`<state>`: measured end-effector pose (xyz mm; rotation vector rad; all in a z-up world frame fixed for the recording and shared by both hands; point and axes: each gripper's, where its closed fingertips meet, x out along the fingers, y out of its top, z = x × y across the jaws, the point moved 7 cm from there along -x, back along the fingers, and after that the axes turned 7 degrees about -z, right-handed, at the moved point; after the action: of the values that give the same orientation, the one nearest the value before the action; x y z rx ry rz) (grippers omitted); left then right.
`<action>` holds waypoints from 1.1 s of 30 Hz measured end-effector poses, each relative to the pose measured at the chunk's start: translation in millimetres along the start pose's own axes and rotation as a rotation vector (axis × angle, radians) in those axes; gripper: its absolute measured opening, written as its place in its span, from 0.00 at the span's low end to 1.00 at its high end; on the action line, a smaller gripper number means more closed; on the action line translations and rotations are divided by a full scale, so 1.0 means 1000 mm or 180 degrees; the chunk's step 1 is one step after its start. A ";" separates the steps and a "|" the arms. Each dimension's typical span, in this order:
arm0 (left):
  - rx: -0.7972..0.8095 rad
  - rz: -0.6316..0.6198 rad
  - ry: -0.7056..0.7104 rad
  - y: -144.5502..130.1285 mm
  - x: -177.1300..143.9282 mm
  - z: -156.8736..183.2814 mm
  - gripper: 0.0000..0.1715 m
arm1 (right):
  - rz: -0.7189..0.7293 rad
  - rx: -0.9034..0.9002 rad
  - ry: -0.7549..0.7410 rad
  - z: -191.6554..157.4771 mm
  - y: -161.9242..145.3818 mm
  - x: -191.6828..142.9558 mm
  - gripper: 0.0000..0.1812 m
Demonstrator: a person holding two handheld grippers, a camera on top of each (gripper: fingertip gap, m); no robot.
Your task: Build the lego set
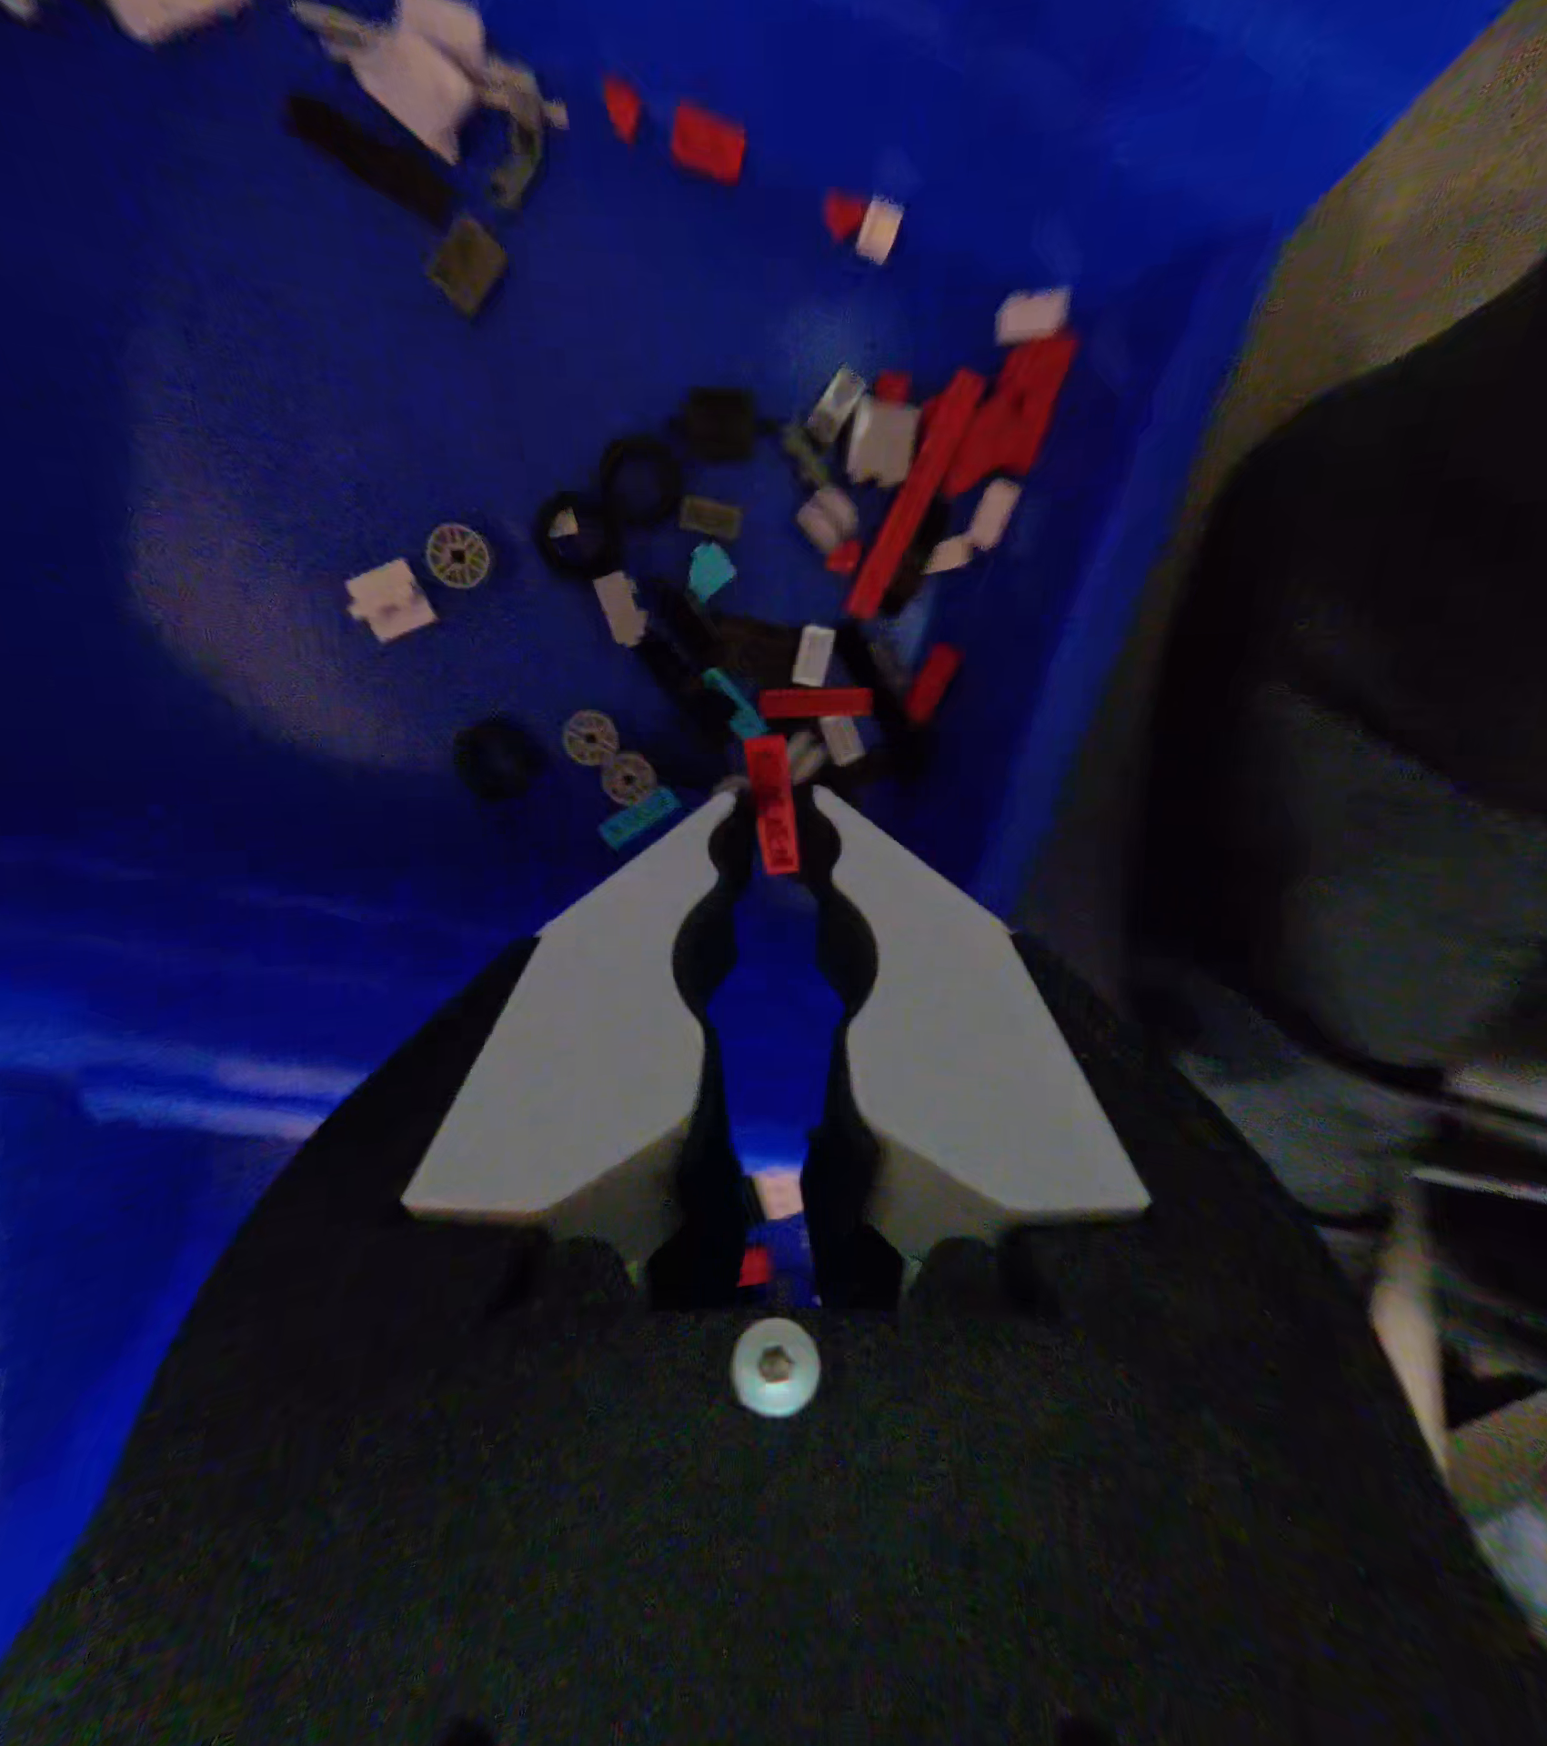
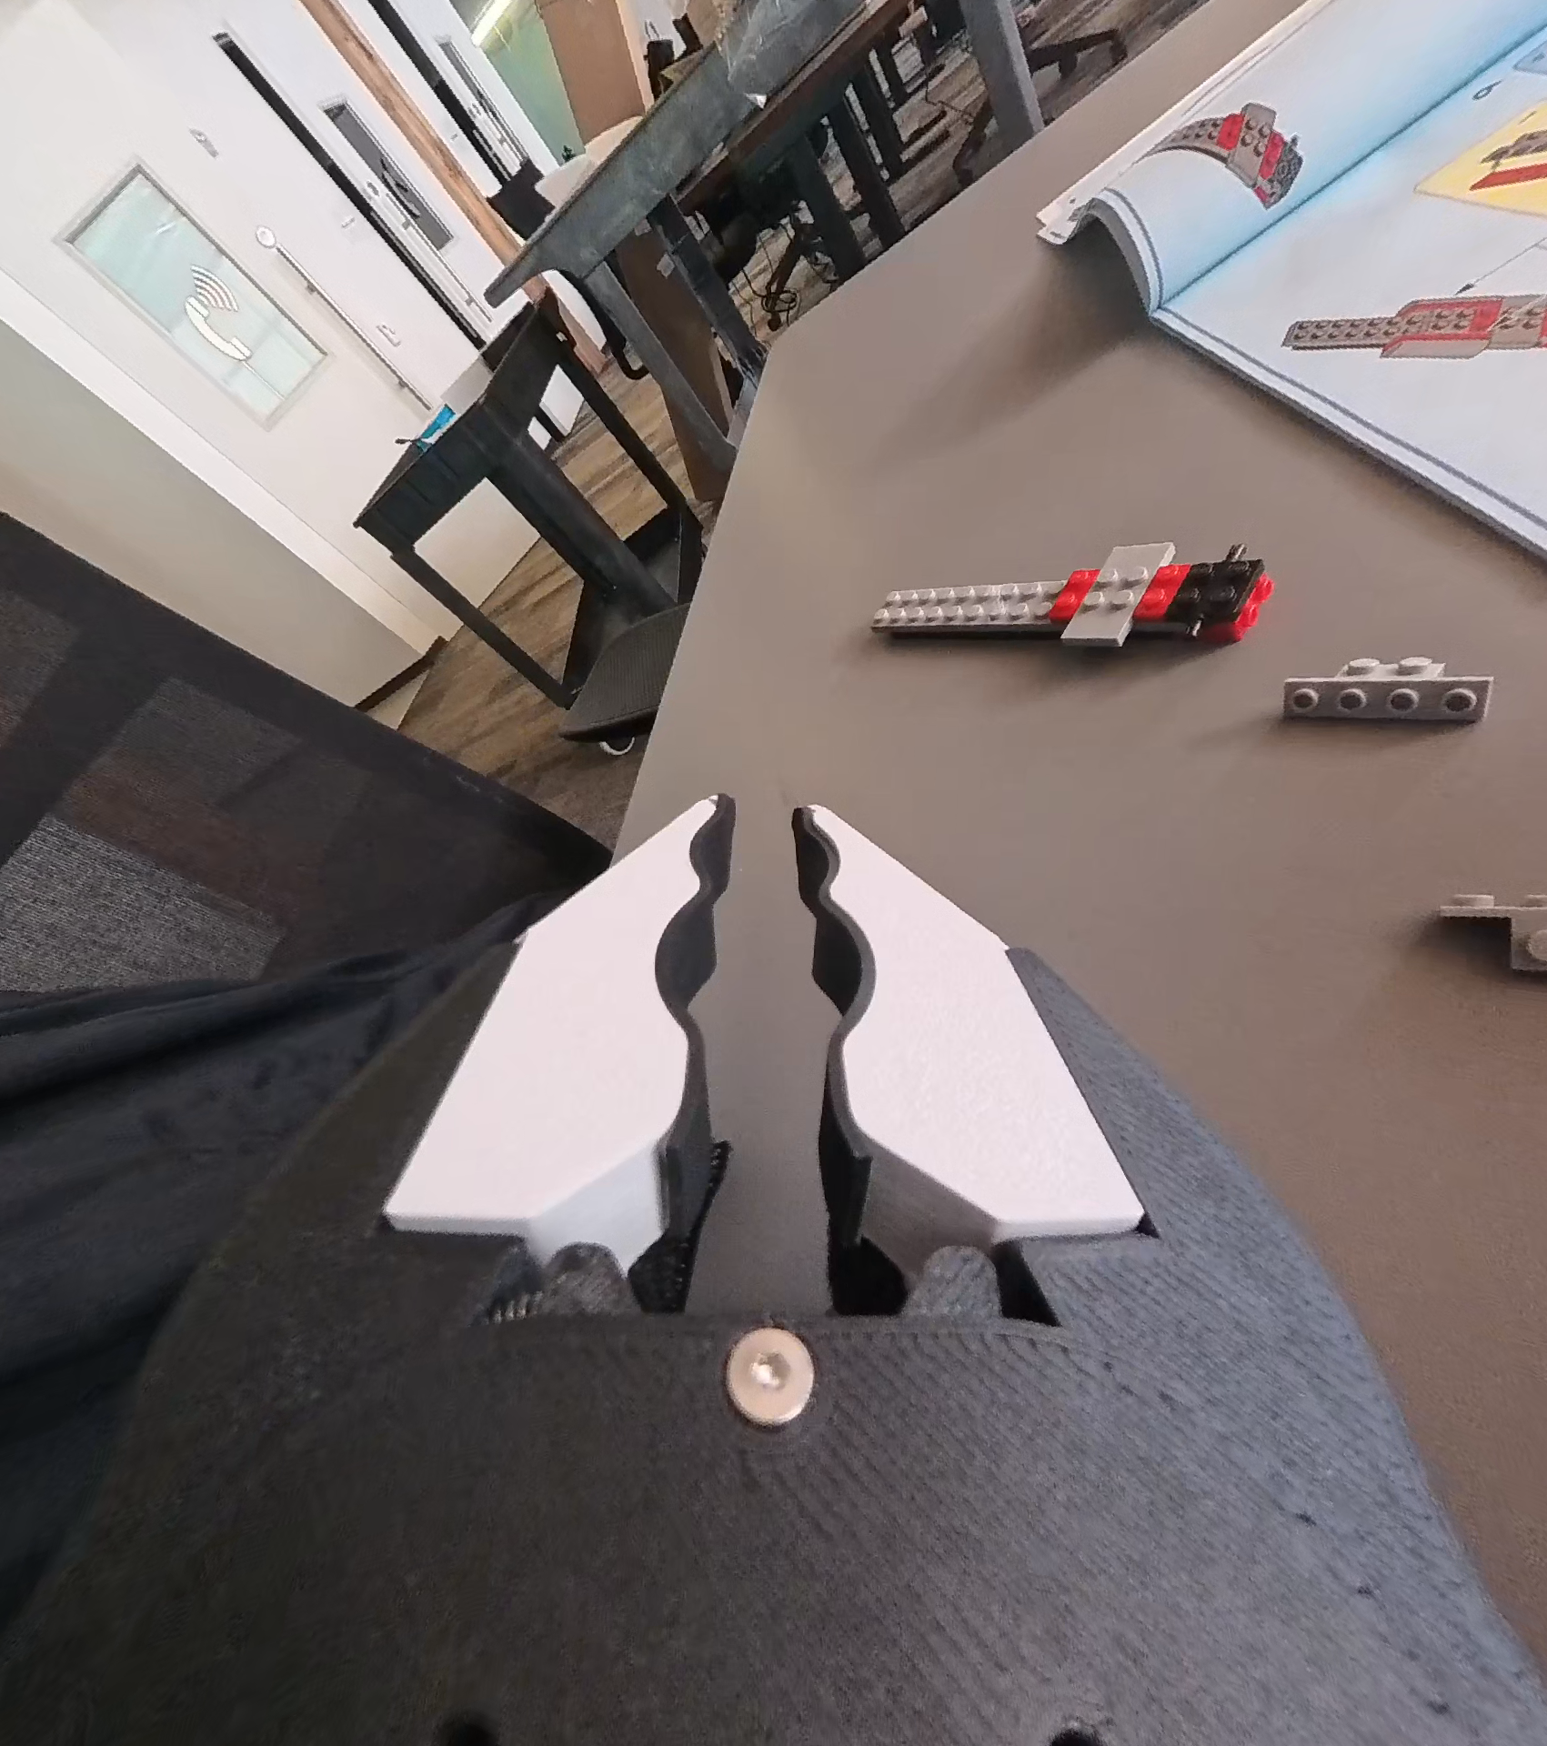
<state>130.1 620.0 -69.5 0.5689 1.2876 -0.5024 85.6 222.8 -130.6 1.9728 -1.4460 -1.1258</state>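
The grey table [image 2: 1081, 850] is the anchor here. An open instruction booklet [image 2: 1412, 283] lies at its far right, with the half-built lego strip [image 2: 1081, 597] nearer and two loose grey pieces [image 2: 1388, 694] beside that. The right gripper [image 2: 765, 813] hangs over the table's left edge, parted and empty. Off the table, inside a blue bin [image 1: 183, 472] of loose parts, the left gripper [image 1: 774, 803] has a small red plate [image 1: 771, 814] right between its tips; it's too blurry to tell if it's pinched.

Blue bin [image 1: 183, 472]: red, white, black, seemingly teal pieces. Grey-brown desk [image 2: 1081, 992]: grey, red and black assembly [image 2: 1072, 600].
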 end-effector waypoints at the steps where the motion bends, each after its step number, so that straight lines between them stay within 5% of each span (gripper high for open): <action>1: -0.0171 0.0299 -0.0173 -0.009 -0.018 0.003 0.04 | 0.0004 -0.0002 -0.0007 0.000 0.000 0.000 0.08; 8: -0.1274 0.2068 -0.0915 -0.139 -0.118 0.026 0.04 | 0.0074 0.0118 -0.0180 0.005 0.001 -0.001 0.08; 14: -0.1672 0.2735 -0.0687 -0.236 -0.155 0.072 0.04 | 0.0239 0.0215 -0.0296 0.009 0.003 -0.006 0.08; 19: -0.1958 0.3139 -0.0465 -0.307 -0.152 0.121 0.04 | 0.0468 0.0221 -0.0394 0.010 0.005 -0.015 0.09; 22: -0.2375 0.3052 -0.0249 -0.357 -0.125 0.147 0.04 | 0.0599 0.0174 -0.0498 0.010 0.004 -0.024 0.09; 27: -0.3302 0.2095 0.0074 -0.428 -0.043 0.181 0.04 | 0.0781 0.0193 -0.0707 0.010 -0.004 -0.047 0.09; 30: -0.3564 0.1472 0.0189 -0.453 0.005 0.185 0.04 | 0.0841 0.0207 -0.0756 0.008 -0.008 -0.054 0.10; 33: -0.3628 0.1344 0.0093 -0.455 0.030 0.180 0.04 | 0.0833 0.0199 -0.0768 0.008 -0.009 -0.055 0.10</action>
<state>-20.8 156.2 -117.0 -0.1322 1.2149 0.5949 77.9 277.5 -122.6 1.6681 -1.8225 -1.2425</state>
